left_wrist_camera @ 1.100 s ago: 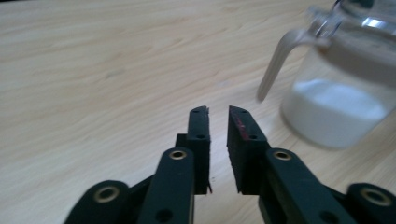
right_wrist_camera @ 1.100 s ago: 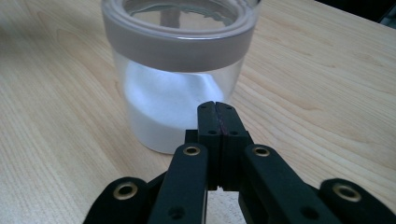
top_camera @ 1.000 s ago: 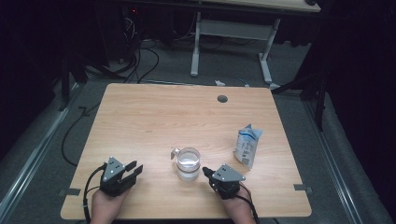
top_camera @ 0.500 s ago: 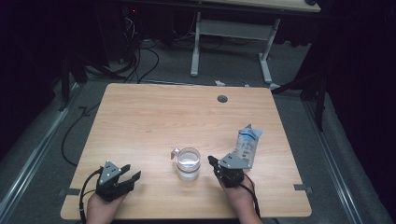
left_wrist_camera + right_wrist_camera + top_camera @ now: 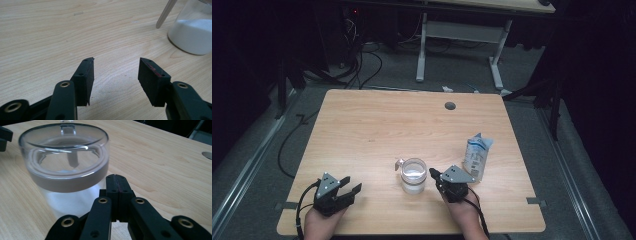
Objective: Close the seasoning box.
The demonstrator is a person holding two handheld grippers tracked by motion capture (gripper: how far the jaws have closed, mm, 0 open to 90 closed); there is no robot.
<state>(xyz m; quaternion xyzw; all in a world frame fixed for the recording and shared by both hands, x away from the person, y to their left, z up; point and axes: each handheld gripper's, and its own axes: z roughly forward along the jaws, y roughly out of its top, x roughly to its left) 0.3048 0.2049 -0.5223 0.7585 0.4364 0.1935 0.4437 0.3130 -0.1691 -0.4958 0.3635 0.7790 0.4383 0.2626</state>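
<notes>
Near the bench's (image 5: 362, 130) front edge stands the lidded glass jar (image 5: 413, 175), part-filled with white powder. We judge it rigid, slippery and breakable, best gripped around its lid band. Right claw (image 5: 117, 182) sits closed beside it; left claw (image 5: 115, 75) gapes empty.

On the table (image 5: 377, 130) a jar (image 5: 413, 175) stands near the front edge, about midway across. The left tongs (image 5: 348, 188) rest on the table to the jar's left, well apart from it and closer to the front edge. The right tongs (image 5: 435, 176) sit just beside the jar on its right. A pouch (image 5: 477, 157) stands upright right of those tongs, slightly farther back. A round hole (image 5: 450, 106) lies in the table near its far edge.
</notes>
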